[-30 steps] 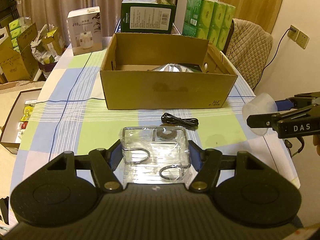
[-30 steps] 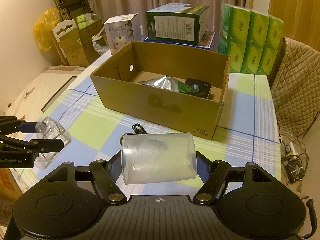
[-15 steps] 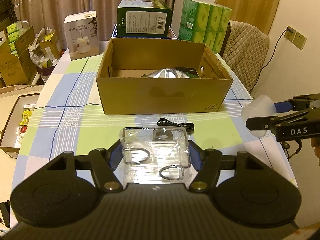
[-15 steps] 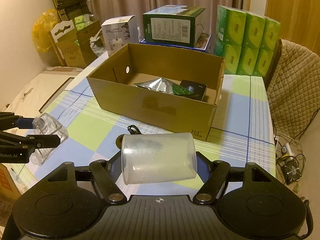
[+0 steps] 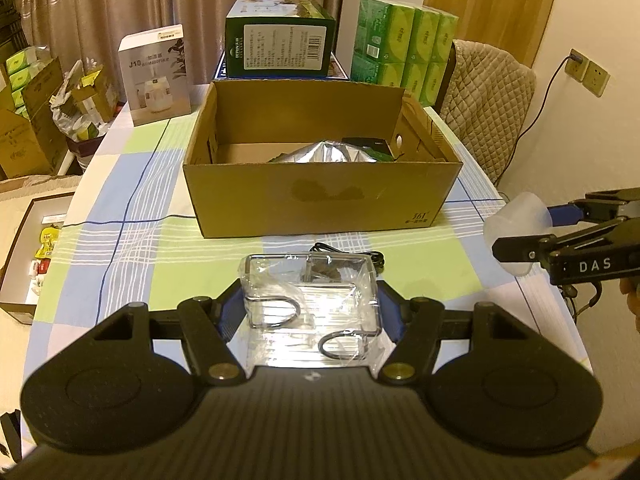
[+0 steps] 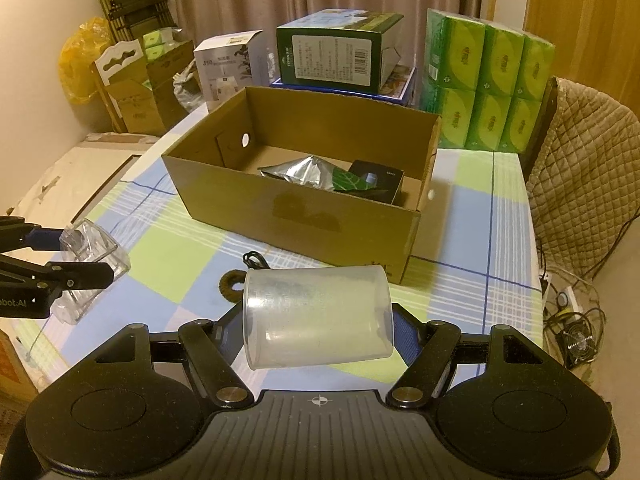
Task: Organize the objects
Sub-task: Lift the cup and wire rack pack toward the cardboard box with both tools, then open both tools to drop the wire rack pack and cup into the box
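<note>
A table under a blue, green and white checked cloth (image 5: 132, 264) stands before drawn curtains, with an open cardboard box (image 5: 320, 196) at its centre holding a silver foil pouch (image 6: 300, 172). At left, the left gripper (image 5: 310, 312) is clamped about halfway closed on a clear square plastic container (image 5: 310, 300), held above the cloth. At right, the right gripper (image 6: 318, 336) grips a frosted plastic cup (image 6: 316, 316) lying sideways between its pads, near the box's front
</note>
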`<state>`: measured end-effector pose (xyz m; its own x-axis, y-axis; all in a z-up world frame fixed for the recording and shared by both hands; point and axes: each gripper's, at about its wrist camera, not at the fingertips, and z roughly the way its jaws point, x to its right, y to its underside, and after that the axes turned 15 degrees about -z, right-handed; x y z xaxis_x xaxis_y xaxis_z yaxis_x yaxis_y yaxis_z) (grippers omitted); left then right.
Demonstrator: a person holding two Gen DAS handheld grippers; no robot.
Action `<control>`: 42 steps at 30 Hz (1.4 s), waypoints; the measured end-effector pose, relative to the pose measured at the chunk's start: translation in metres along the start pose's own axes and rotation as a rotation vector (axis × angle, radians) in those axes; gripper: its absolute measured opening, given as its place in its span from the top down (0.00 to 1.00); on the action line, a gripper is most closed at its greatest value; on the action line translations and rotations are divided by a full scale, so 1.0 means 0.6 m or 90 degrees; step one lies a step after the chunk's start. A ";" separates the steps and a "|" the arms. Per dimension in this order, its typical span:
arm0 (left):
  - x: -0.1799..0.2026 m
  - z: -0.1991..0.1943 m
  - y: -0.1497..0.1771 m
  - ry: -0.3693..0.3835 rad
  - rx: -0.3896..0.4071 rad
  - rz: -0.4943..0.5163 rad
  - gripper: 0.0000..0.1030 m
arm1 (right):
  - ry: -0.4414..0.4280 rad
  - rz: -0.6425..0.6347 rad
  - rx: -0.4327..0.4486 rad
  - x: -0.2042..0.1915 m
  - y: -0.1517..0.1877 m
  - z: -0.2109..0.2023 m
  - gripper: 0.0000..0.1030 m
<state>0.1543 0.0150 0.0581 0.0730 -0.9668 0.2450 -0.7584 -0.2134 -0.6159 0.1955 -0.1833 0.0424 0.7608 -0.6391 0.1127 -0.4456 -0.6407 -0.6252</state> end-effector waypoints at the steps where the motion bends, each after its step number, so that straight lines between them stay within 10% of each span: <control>1: 0.001 0.001 -0.002 0.000 0.000 0.002 0.39 | 0.001 -0.002 0.000 0.001 -0.001 0.000 0.33; 42: 0.018 0.086 -0.210 -0.011 0.013 0.074 0.39 | 0.032 -0.050 0.021 0.082 -0.157 0.064 0.33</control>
<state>0.2840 0.0242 0.0993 -0.0035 -0.9873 0.1587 -0.7485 -0.1026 -0.6552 0.2928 -0.1383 0.0773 0.7680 -0.6084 0.2001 -0.3690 -0.6756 -0.6383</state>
